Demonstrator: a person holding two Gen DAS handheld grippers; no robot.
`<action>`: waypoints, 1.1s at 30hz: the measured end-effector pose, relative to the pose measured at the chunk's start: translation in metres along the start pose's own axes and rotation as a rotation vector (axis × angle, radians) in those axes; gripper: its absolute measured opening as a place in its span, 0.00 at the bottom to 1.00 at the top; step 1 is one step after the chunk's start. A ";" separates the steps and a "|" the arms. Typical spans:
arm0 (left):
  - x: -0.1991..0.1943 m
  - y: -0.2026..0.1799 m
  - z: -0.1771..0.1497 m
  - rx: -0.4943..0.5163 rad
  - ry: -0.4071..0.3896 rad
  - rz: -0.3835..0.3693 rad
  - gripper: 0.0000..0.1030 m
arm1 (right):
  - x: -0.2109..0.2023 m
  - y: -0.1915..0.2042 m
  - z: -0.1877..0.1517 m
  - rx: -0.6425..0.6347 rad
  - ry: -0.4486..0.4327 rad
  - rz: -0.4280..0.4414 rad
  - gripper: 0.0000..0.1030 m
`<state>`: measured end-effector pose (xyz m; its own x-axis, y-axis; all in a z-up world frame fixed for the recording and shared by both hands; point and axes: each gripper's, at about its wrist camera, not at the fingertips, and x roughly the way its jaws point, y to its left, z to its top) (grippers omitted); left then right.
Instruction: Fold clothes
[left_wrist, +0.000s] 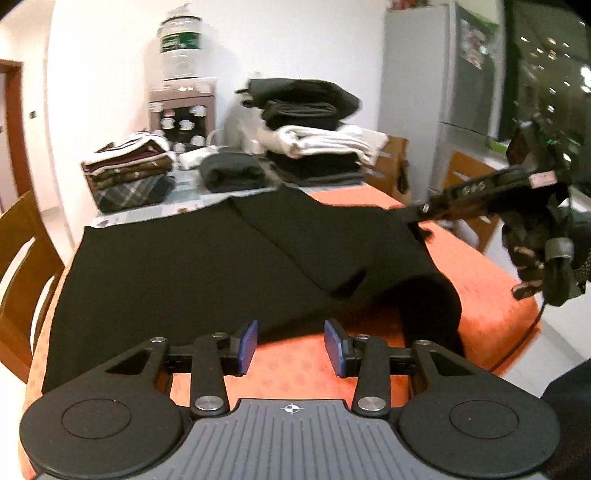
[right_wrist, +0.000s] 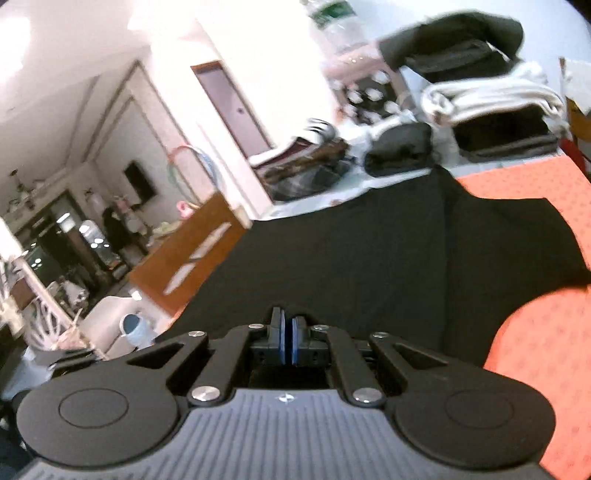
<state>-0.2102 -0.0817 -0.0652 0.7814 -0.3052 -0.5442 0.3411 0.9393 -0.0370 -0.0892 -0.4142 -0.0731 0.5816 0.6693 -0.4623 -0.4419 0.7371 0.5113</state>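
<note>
I am working over a table covered in an orange patterned cloth (left_wrist: 476, 280), with a large black fabric garment (left_wrist: 177, 266) spread across most of it, its near hem close to me and its far edge reaching toward the stacked laundry. Part of it is already lapped over: a diagonal fold line runs across the middle in the left wrist view, and the right side hangs in a loose drape off the table cloth rather than lying flat.

I judge the garment light and completely limp, a thin knit that will sag from any single pinch and drag on the cloth, so I would take it at corners or along the hem, with both grippers, and lift low to keep the layers from sliding.

Behind it stand a tall pile of folded black and white clothes (left_wrist: 314, 122) and a lower stack of brown and plaid folded clothes (left_wrist: 129, 173).

My right gripper (right_wrist: 288, 332) has its blue pads pressed almost together, and the black fabric runs right up to them; in the left wrist view it appears to pull a corner taut, so I judge it pinching the garment's edge. My left gripper (left_wrist: 291, 345) hovers at the near hem with its jaws spread wide, holding nothing.
</note>
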 end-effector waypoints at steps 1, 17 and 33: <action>0.007 0.000 0.005 -0.013 -0.003 0.009 0.42 | 0.011 -0.011 0.010 0.013 0.021 -0.013 0.04; 0.075 -0.018 0.037 -0.015 0.098 0.012 0.47 | 0.110 -0.102 0.026 0.192 0.321 -0.094 0.09; 0.141 -0.024 0.051 0.243 0.112 -0.196 0.48 | -0.005 -0.036 -0.020 0.106 0.267 -0.204 0.32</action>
<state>-0.0818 -0.1556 -0.0980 0.6308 -0.4446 -0.6359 0.6047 0.7952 0.0439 -0.0895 -0.4424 -0.1033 0.4451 0.5199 -0.7291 -0.2532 0.8540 0.4545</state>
